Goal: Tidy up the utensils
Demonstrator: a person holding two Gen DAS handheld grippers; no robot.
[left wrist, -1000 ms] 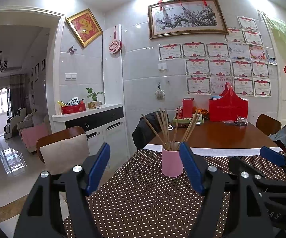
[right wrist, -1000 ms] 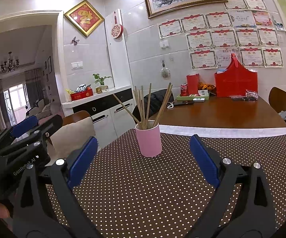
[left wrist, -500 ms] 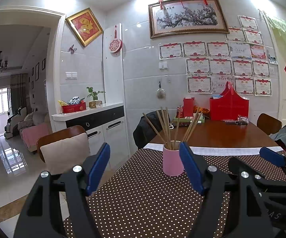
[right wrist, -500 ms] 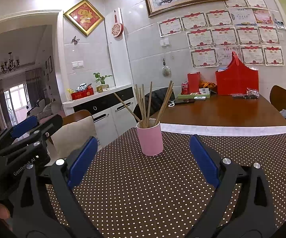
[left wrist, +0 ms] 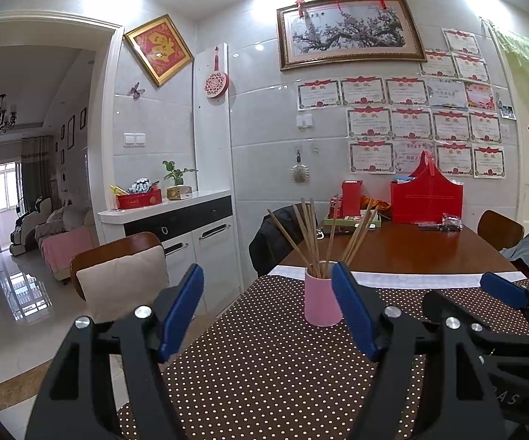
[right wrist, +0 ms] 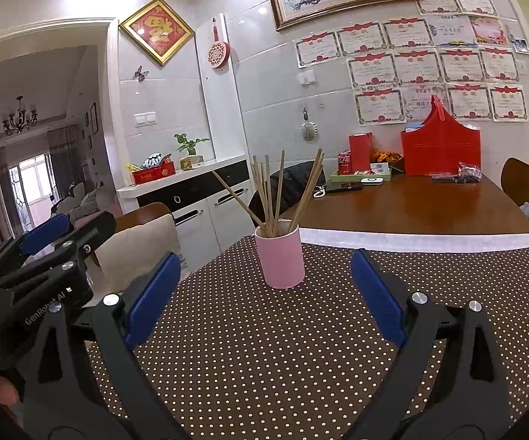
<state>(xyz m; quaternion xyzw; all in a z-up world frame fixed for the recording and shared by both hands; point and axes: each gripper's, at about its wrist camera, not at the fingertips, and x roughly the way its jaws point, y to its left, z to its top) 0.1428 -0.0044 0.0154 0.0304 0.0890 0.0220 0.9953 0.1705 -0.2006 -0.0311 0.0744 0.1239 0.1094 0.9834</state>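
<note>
A pink cup (left wrist: 321,302) (right wrist: 280,255) stands upright on the brown dotted tablecloth (left wrist: 272,366) (right wrist: 264,348). Several wooden chopsticks (left wrist: 314,236) (right wrist: 272,194) lean out of it in a fan. My left gripper (left wrist: 268,311) hovers open in front of the cup, nothing between its blue pads; its right pad overlaps the cup's right edge in the view. My right gripper (right wrist: 264,293) is open too, short of the cup and empty. Each gripper shows at the edge of the other's view: the right one (left wrist: 499,304), the left one (right wrist: 44,234).
Beyond the cloth lies bare wooden table (right wrist: 411,205) with a red bag (right wrist: 440,146), a red box, a can and a tray at the far wall. A cushioned chair (left wrist: 121,278) stands left of the table, another chair (right wrist: 521,179) at the right.
</note>
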